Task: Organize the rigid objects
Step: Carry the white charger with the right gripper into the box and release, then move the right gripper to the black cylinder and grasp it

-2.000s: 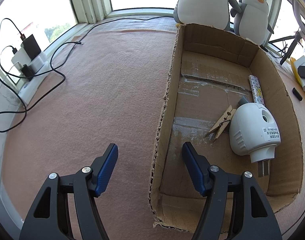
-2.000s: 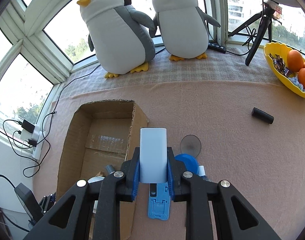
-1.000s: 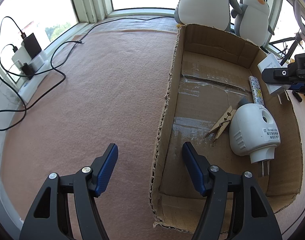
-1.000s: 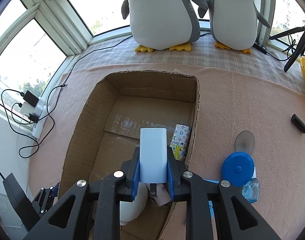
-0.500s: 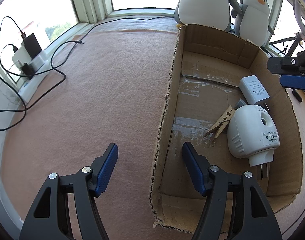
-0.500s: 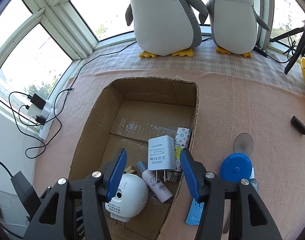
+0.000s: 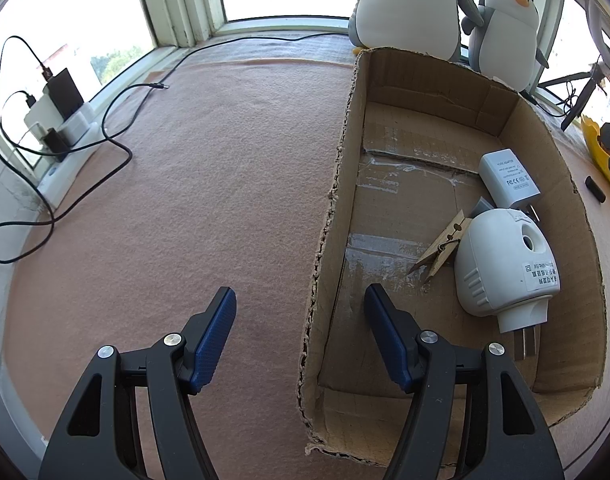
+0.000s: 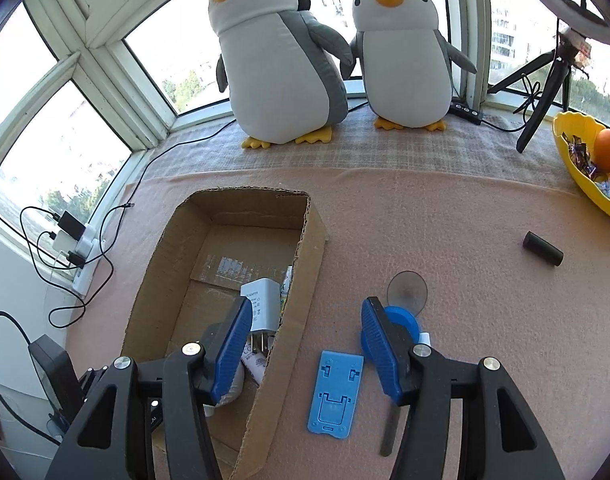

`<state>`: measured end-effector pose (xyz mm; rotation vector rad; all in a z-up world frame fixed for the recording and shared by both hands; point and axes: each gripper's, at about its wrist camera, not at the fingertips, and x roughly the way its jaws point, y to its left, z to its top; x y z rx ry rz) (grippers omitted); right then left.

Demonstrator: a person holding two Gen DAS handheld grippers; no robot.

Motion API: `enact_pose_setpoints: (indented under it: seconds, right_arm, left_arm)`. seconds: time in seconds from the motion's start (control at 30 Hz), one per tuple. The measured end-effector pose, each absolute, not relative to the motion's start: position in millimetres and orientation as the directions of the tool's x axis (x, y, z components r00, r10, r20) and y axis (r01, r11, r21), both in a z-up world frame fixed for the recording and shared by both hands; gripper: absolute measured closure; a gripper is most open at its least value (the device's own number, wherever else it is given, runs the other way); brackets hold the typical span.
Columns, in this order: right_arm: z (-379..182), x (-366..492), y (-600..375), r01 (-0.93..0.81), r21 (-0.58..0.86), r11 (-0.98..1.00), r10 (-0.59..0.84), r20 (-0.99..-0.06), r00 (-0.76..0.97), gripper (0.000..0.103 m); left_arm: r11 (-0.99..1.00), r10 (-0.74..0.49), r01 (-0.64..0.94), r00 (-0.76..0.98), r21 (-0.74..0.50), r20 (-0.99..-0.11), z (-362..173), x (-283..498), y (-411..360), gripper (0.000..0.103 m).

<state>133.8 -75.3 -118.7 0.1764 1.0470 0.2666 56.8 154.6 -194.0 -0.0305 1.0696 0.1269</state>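
Cardboard box (image 7: 437, 128) open-topped, resting on pink felt tabletop (image 7: 209, 184), torn along left wall. Inside, toward right wall: white power adapter (image 7: 508, 179) lying flat, label up, prongs toward near end, touching or just beside large white rounded plug-in device (image 7: 505, 264). Wooden clothespin (image 7: 443, 248) against left side of that device. Small grey part visible between adapter and device, identity unclear. Left gripper (image 7: 301, 312) straddling left wall of box, one of its fingers (image 7: 215, 336) outside over felt, other inside; released, grasping nothing, wall not pressed. Right gripper (image 8: 305, 344) above right wall of box, fingers (image 8: 381, 348) spread and empty, one over box interior, other over tabletop. Outside box on right, in right wrist view: blue phone stand (image 8: 337, 394) flat on felt, blue round lid (image 8: 403, 322) partly hidden behind finger, clear suction disc (image 8: 407, 292) just beyond it, black cylinder (image 8: 543, 249) well apart farther right. Yellow bowl (image 8: 573, 172) with oranges at far right edge. Two plush penguins (image 8: 281, 60) upright at far window ledge. Power strip with chargers and cables (image 8: 75, 240) at left edge.
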Motion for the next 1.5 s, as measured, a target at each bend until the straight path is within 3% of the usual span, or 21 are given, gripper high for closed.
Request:
enact_pose_setpoints:
  seconds: [0.63,0.97,1.27,1.5]
  right_arm:
    - [-125.7,116.8,-208.9,-0.009,0.15,0.989,0.129,-0.814,0.567,0.046]
    - [-141.0,151.1,-247.1,-0.053,0.047,0.998,0.068,-0.831,0.552,0.046]
    - [-160.7,188.3,-247.4,-0.141,0.003,0.99,0.074,-0.863,0.5,0.066]
    - [-178.4,204.7,-237.0,-0.209,-0.051,0.977,0.053,-0.884,0.464,0.067]
  left_arm:
    - [0.991,0.107,-0.117,0.47,0.058,-0.876,-193.1,58.1,150.3,0.036]
    - [0.99,0.13,-0.116,0.464,0.085,-0.876,-192.7,59.1,144.8,0.036]
    - [0.986,0.158,-0.121,0.456,0.115,-0.876,-191.6,58.6,139.9,0.036]
    - [0.984,0.172,-0.127,0.45,0.128,-0.876,-191.1,59.3,137.7,0.036]
